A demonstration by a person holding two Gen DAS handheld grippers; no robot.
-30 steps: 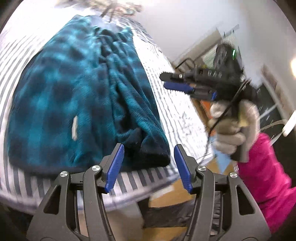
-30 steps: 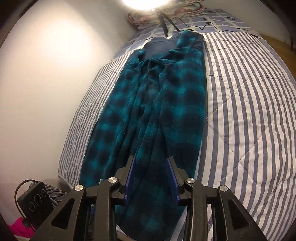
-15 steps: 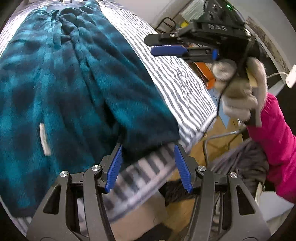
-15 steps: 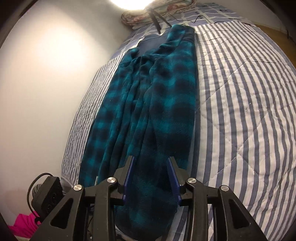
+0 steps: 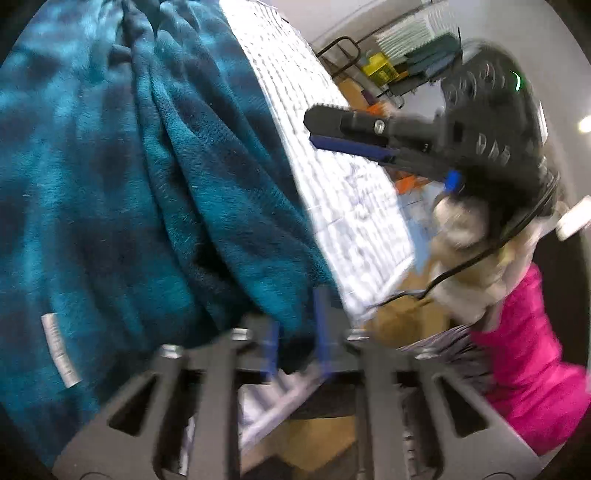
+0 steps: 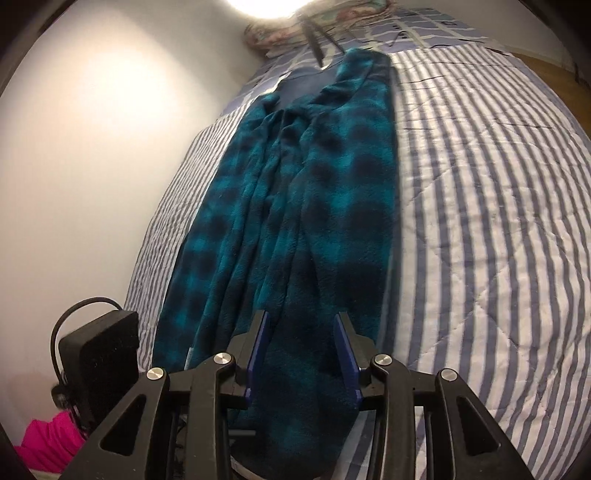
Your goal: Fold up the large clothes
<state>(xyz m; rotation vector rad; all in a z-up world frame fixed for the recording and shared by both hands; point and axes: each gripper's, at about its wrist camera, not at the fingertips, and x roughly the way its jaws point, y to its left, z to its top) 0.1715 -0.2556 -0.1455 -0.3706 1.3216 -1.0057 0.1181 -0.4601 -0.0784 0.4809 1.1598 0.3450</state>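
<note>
Both grippers are at the near end of the teal plaid fleece garment (image 5: 122, 192), which lies lengthwise on the striped quilt (image 5: 354, 206).

From the left wrist view, my left gripper (image 5: 295, 341) has its blue pads close together around the dark hem corner of the garment at the bed's edge. The frame is smeared by motion, so I cannot say for certain whether the pads are actually clamped on the cloth or only straddle it. A white care label (image 5: 61, 350) shows on the fleece to the left. Off to the right, my right gripper (image 5: 351, 133) is seen side-on above the quilt, held in my gloved right hand (image 5: 469, 236), with a pink sleeve (image 5: 532, 365) below it. Shelves with clutter (image 5: 406, 62) stand in the background.

From the right wrist view, my right gripper (image 6: 301, 354) has its fingers parted, with the garment's near end (image 6: 295, 236) lying between and under them, not pinched. The fleece runs away from me in long folds toward the pillow (image 6: 317, 26) at the far end. The striped quilt (image 6: 487, 221) spreads to the right, the white wall (image 6: 103, 155) to the left. A black box with a cable (image 6: 99, 354) sits at lower left, beside a bit of pink fabric (image 6: 48, 446).
</note>
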